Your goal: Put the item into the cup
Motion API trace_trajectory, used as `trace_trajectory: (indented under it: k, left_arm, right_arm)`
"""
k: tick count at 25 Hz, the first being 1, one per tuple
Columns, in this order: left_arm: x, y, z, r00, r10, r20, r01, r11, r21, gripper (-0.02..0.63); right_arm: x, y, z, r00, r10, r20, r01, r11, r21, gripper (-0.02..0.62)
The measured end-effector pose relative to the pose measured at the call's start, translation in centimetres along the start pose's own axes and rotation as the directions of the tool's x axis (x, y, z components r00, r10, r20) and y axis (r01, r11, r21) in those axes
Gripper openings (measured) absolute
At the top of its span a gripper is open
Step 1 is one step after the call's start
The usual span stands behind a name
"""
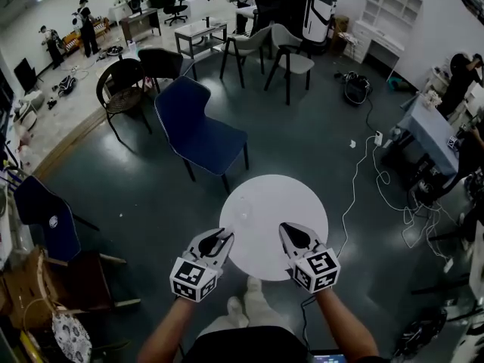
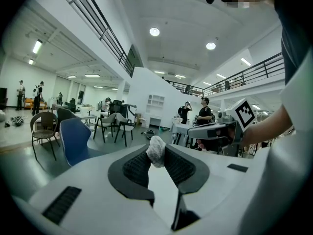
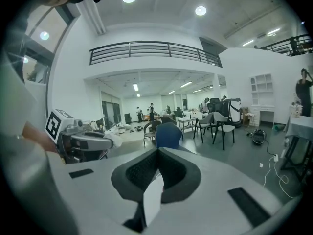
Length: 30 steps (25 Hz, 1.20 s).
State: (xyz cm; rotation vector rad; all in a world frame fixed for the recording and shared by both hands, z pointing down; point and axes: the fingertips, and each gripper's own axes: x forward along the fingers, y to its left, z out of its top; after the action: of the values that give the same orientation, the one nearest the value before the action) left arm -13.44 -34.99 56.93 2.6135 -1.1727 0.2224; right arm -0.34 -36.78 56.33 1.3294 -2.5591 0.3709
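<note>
Item (image 2: 156, 150), white and crumpled, is pinched in the left hand-held gripper (image 2: 157, 154) for carrying; the right hand-held gripper (image 3: 157, 152) is closed, empty.

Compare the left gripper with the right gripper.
The left gripper clamps a crumpled white wad at its jaw tips; the right gripper holds nothing. The left gripper's tips are parted by the wad; the right gripper's tips meet. Both hover over the near edge of the round white table.
</note>
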Motion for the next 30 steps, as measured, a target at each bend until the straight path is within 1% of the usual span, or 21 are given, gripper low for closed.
trace_trajectory:
  k: [3,9,15,19,24,30]
  left_arm:
    - [2.2,0.8,-0.6,1.000,0.004,-0.021,-0.004,1.000,-0.024,0.095]
    - [6.0,2.0,-3.2,0.994,0.013,-0.111,-0.014,1.000,-0.004,0.095]
    - [9.8,4.0,-6.3,0.982,0.005,-0.191,-0.012,0.999,-0.036,0.095]
    - [12.7,4.9,-8.2,0.970,0.012,-0.241,-0.020,0.999,-0.029,0.095]
    - [15.8,6.7,-9.8,0.963,0.030,-0.266,-0.038,0.999,-0.026,0.095]
    - [19.3,9.0,-10.9,0.954,0.052,-0.297,-0.049,0.999,0.018,0.095]
  right_arm:
    - [1.4,-1.6,-0.4,1.000,0.012,-0.011,-0.012,1.000,0.009,0.015]
    - [3.6,-4.4,-1.8,0.999,0.031,-0.040,-0.030,0.999,0.025,0.015]
    - [5.9,-6.9,-4.2,0.996,0.032,-0.078,-0.028,0.998,0.053,0.015]
    - [7.0,-8.8,-5.6,0.995,0.034,-0.097,-0.027,0.997,0.078,0.015]
    - [7.9,-10.4,-7.8,0.991,0.036,-0.127,-0.022,0.994,0.109,0.015]
    - [9.4,-11.3,-9.4,0.986,0.053,-0.156,-0.034,0.992,0.124,0.015]
